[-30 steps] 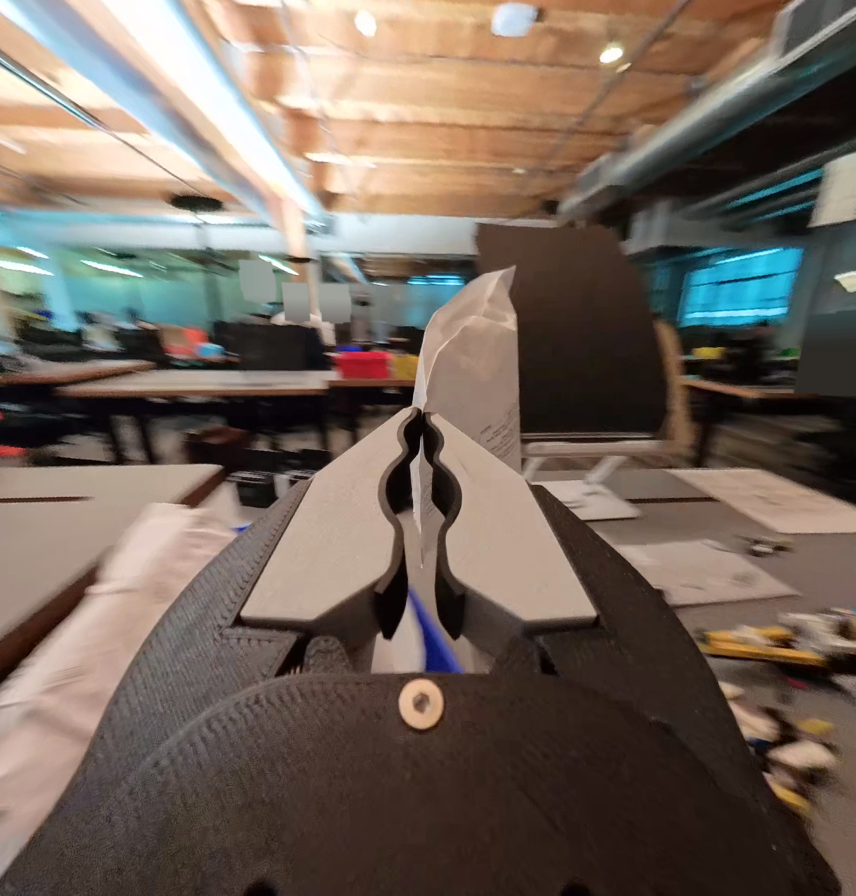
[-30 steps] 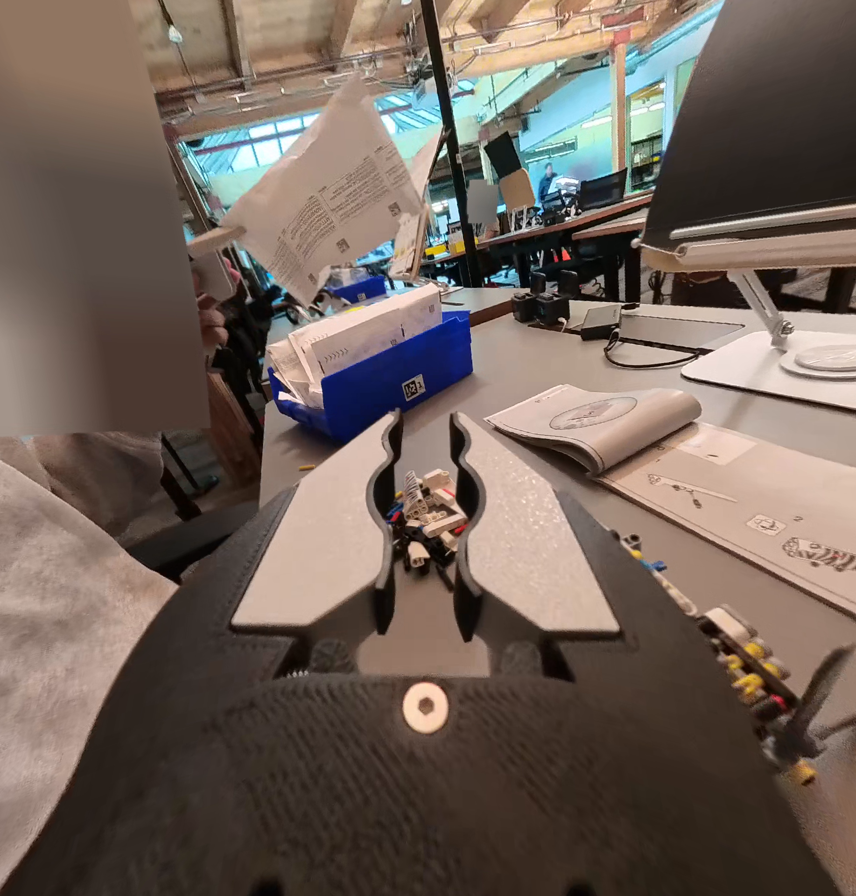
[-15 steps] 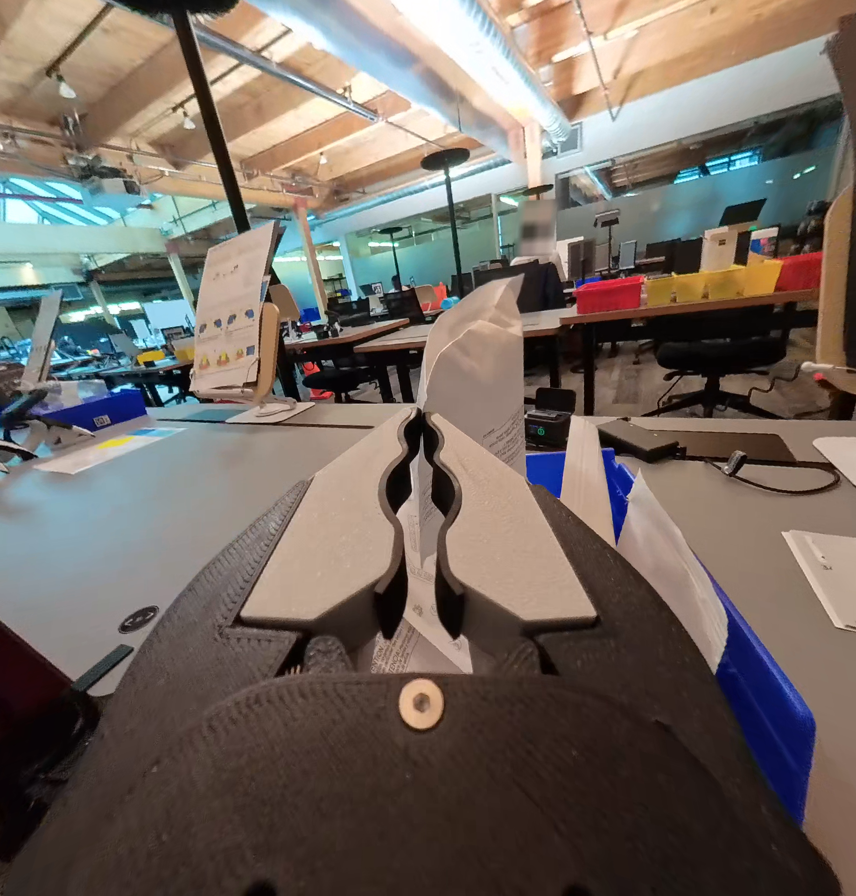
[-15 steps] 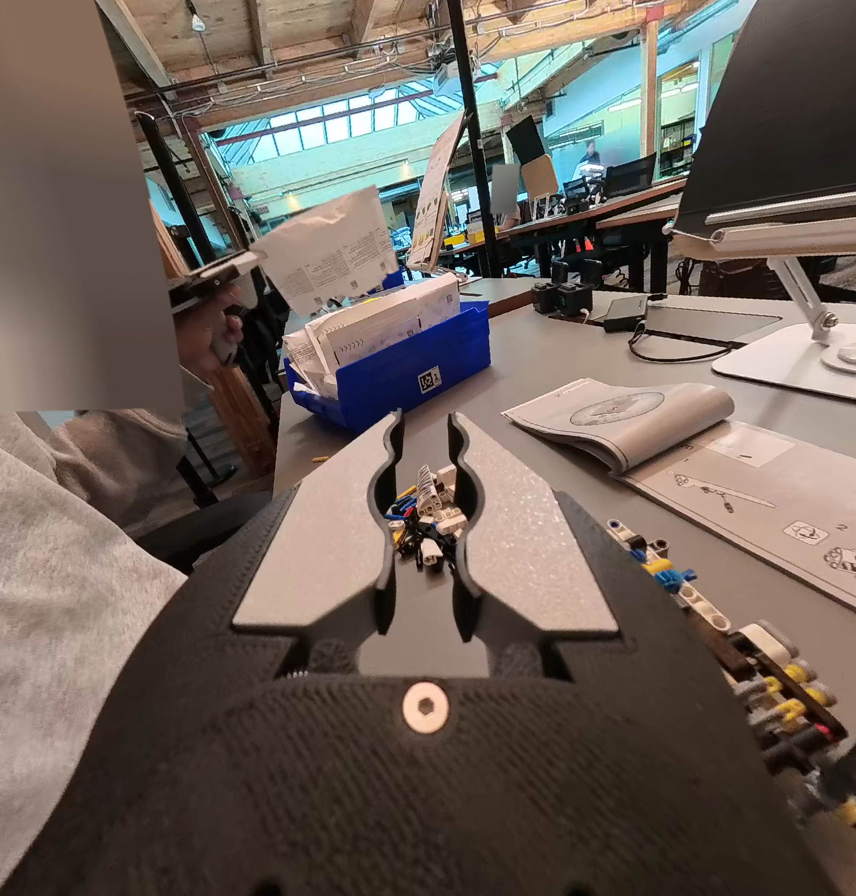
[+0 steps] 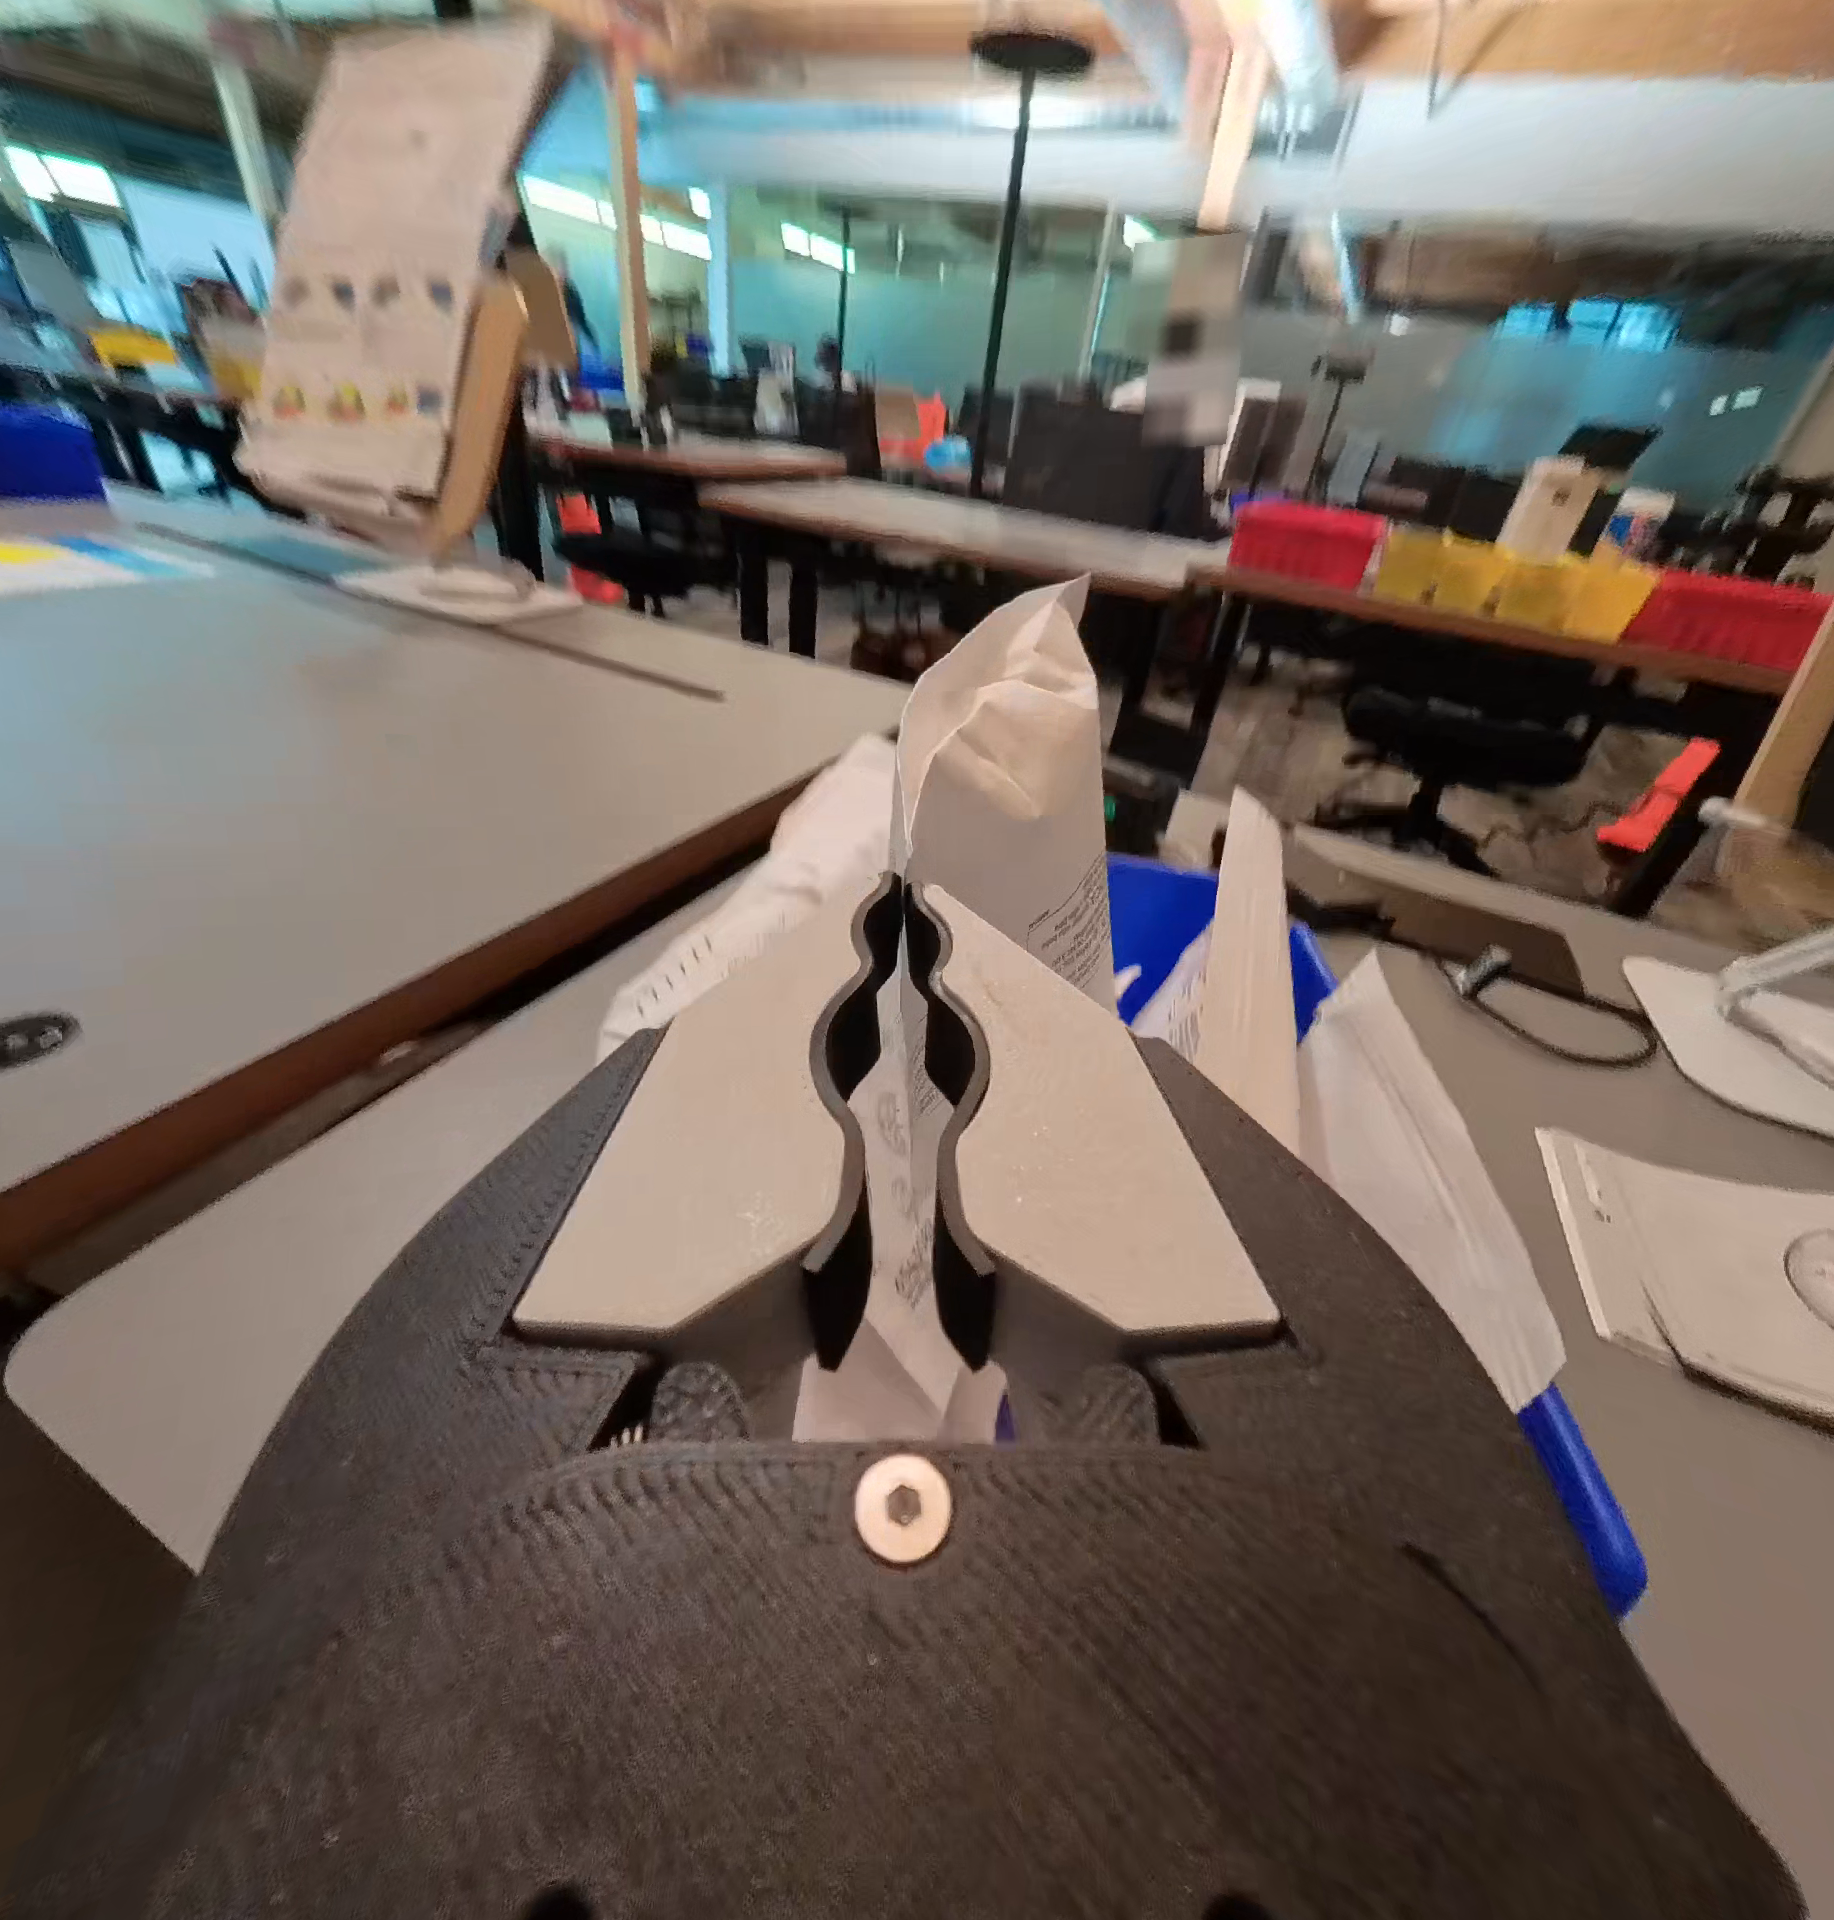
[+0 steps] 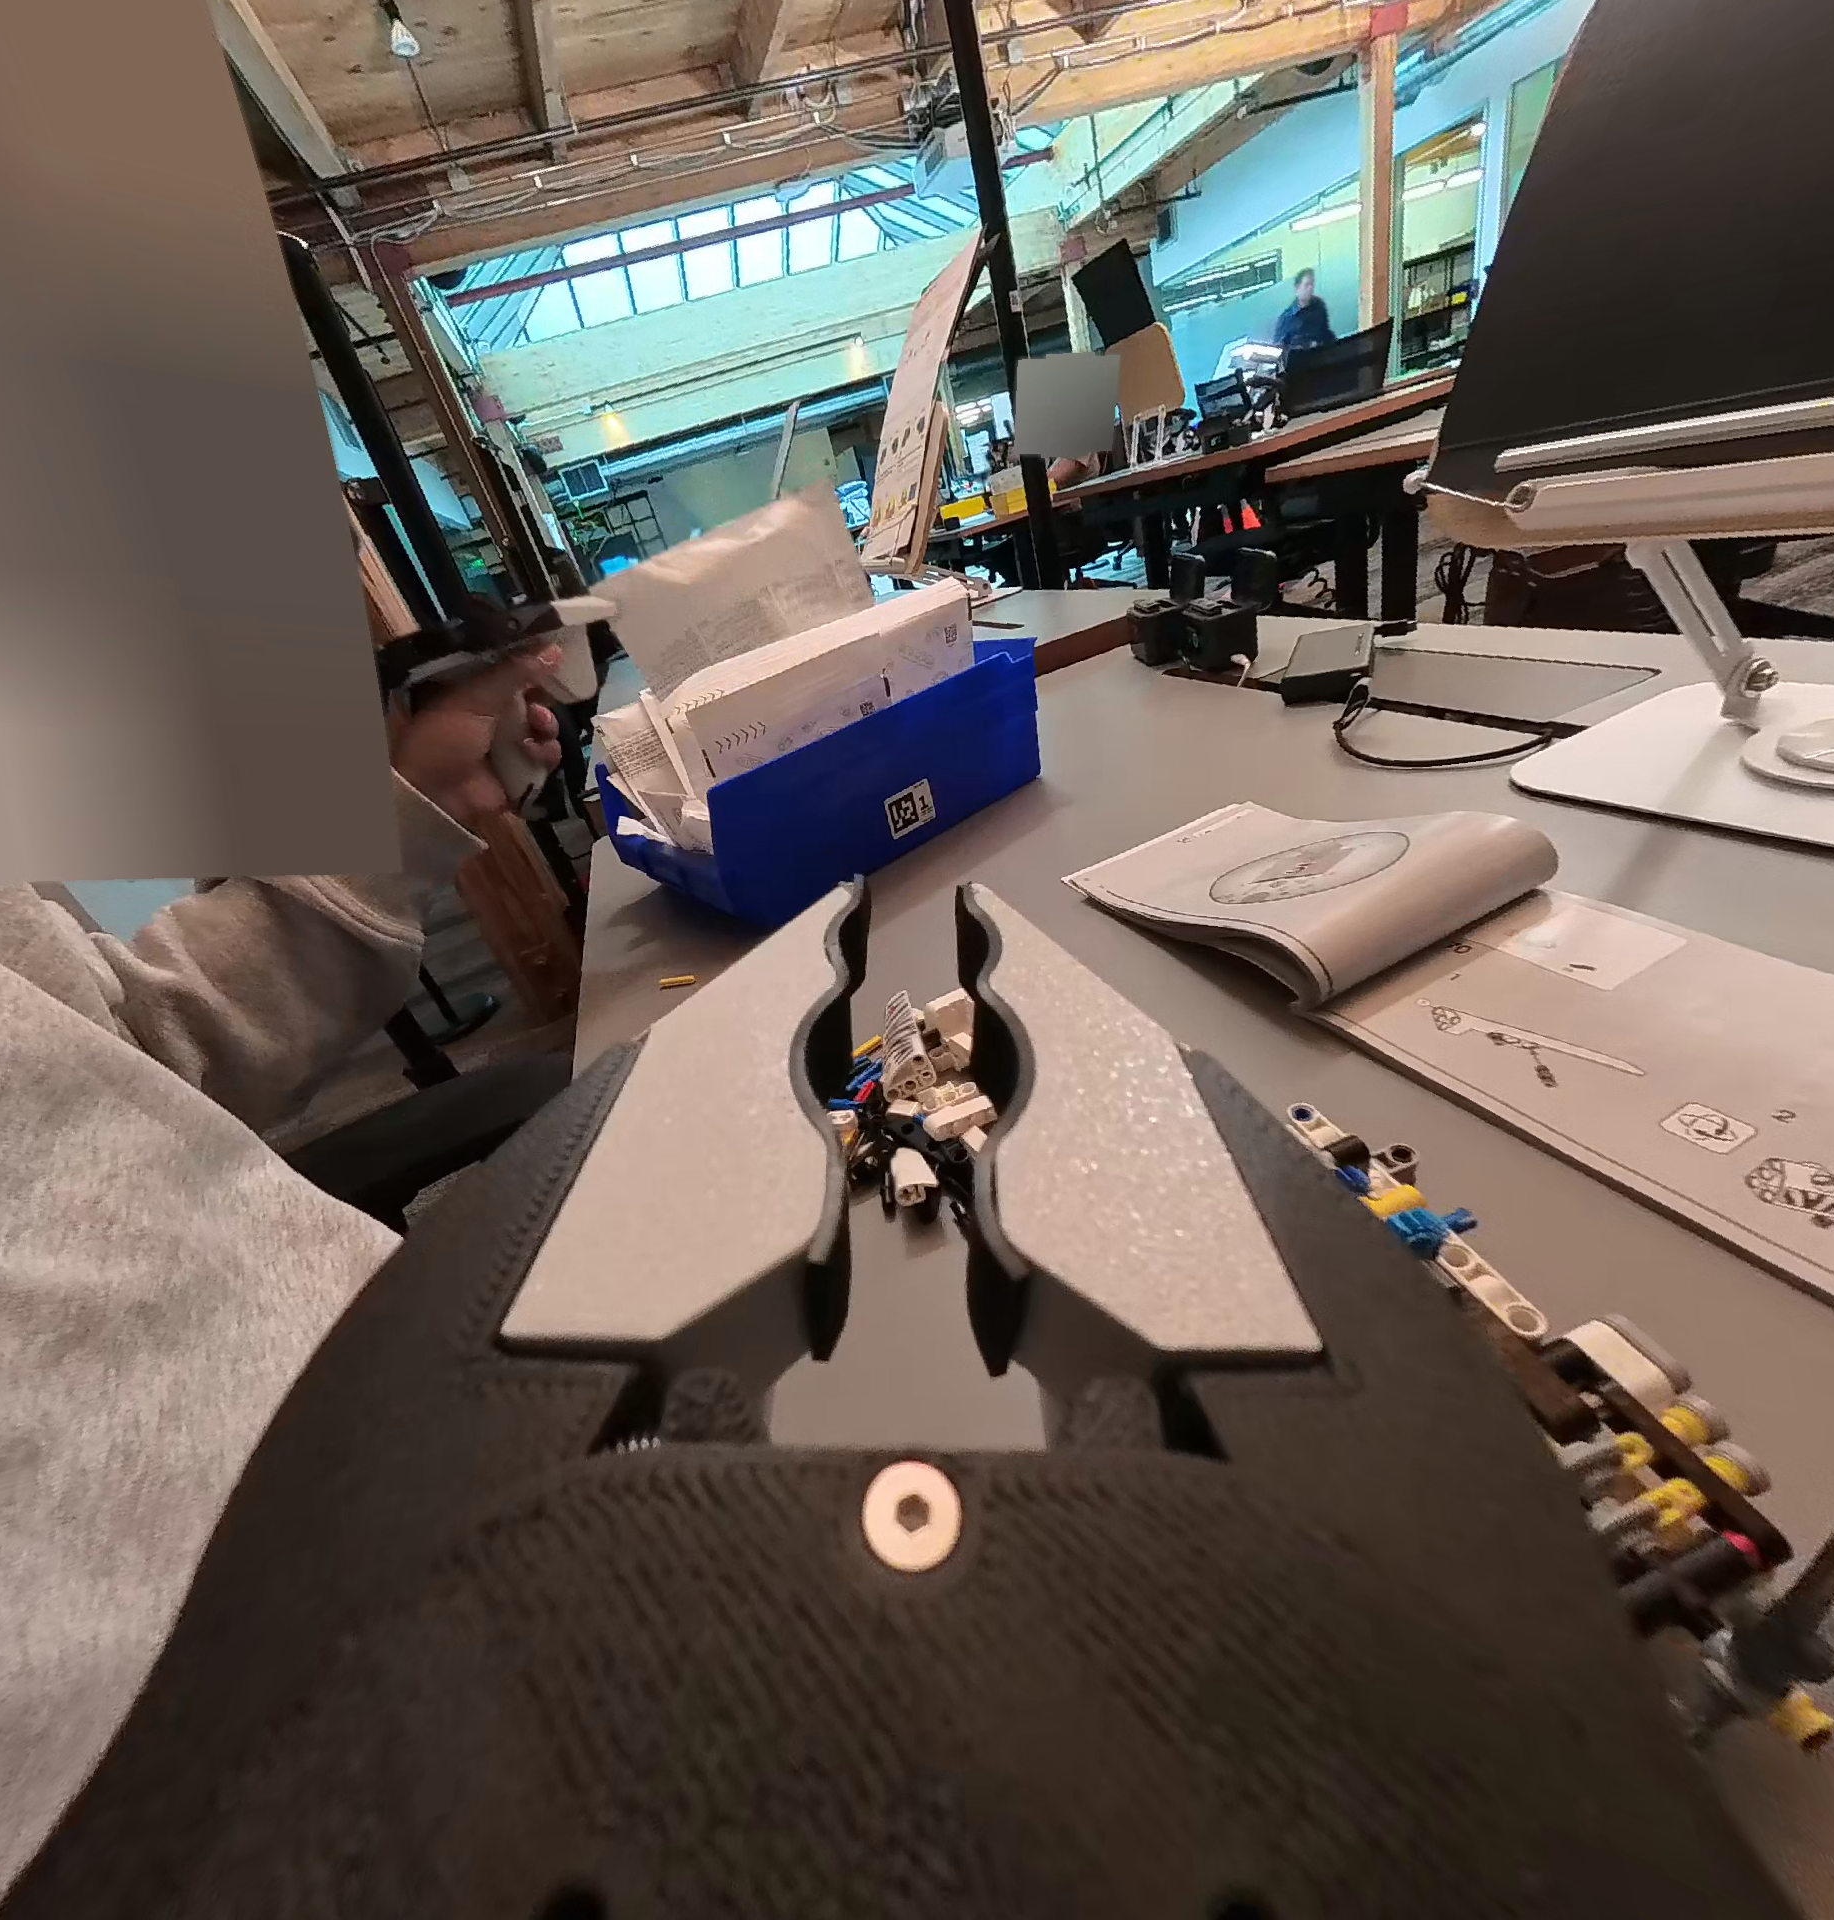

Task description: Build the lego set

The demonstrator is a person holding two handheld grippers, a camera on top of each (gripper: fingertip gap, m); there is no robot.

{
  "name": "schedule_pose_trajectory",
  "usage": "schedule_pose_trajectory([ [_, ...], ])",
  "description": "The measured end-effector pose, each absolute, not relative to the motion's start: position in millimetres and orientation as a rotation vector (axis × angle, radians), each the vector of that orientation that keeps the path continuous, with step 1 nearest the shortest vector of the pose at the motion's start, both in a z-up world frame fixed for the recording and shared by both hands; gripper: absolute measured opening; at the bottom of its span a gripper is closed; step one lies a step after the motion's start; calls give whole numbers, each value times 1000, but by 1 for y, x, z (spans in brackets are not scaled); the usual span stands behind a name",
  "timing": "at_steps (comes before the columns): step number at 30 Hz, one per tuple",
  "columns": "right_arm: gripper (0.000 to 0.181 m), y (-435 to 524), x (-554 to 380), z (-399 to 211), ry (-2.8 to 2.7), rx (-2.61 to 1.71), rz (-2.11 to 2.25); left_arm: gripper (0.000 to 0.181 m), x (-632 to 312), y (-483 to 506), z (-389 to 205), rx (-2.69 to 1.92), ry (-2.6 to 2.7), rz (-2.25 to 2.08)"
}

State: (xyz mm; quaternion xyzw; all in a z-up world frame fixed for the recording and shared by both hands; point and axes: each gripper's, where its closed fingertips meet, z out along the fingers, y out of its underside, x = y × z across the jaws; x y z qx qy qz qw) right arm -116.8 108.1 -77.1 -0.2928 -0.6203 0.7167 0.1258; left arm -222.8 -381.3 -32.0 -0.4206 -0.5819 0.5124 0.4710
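My left gripper is shut on a white paper bag that sticks up past its fingertips. It holds the bag over a blue bin stuffed with more white bags. In the right wrist view the bag hangs at the bin's far left end, with the left gripper behind it. My right gripper is open and empty, low over a pile of small loose lego pieces. A partly built lego assembly lies right of it.
An open instruction booklet lies on the grey table to the right. A stand with a dark panel and a cable are at the back right. A grey sleeve fills the left. The table's left edge is near the bin. About 50 cm separates my left fingertips from my right. My right gripper's tips are some 15 cm from the partly built lego assembly.
My left gripper has swung round and come down with the bag, from high in the air to just over the blue bin. My right gripper has stayed open over the pile.
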Motion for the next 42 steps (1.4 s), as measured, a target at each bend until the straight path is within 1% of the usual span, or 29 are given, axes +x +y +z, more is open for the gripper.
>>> schedule_pose_trajectory([
  [2,14,109,-117,-77,-1808,-854,2084,0,-226,-378,-47,-1085,-1469,1193],
  [3,14,109,-117,-78,-1809,-855,2083,10,-226,-378,-53,-1107,-1490,1176],
  [5,14,109,-117,-78,-1808,-857,2080,43,-221,-382,-55,-1106,-1514,1200],
  [7,14,110,-117,-78,-1807,-858,2078,65,-211,-389,-48,-1074,-1506,1267],
  [9,15,109,-117,-79,-1808,-860,2079,71,-201,-396,-44,-1054,-1506,1311],
  [12,15,109,-117,-81,-1812,-866,2082,72,-187,-406,-48,-1050,-1533,1310],
  [16,15,107,-119,-85,-1820,-876,2092,71,-173,-419,-63,-1066,-1567,1249],
  [21,14,104,-119,-85,-1826,-873,2105,69,-170,-428,-110,-1132,-1722,1105],
  [25,14,104,-119,-84,-1828,-864,2094,61,-171,-438,-143,-1118,-1794,1039],
  [29,14,104,-119,-84,-1825,-867,2095,56,-178,-424,-157,-1132,-1738,892],
  [30,14,104,-119,-84,-1827,-868,2095,54,-180,-422,-158,-1136,-1726,878],
  [32,14,103,-119,-85,-1830,-870,2095,41,-181,-423,-155,-1129,-1695,891],
  [34,14,102,-119,-86,-1834,-872,2092,17,-183,-419,-150,-1131,-1635,892],
  [35,14,102,-119,-87,-1835,-873,2091,11,-184,-418,-148,-1127,-1618,893],
  [38,14,102,-120,-89,-1837,-879,2094,4,-187,-427,-148,-1117,-1619,953],
  [42,14,101,-120,-89,-1839,-880,2097,6,-201,-452,-145,-1027,-1649,964],
])
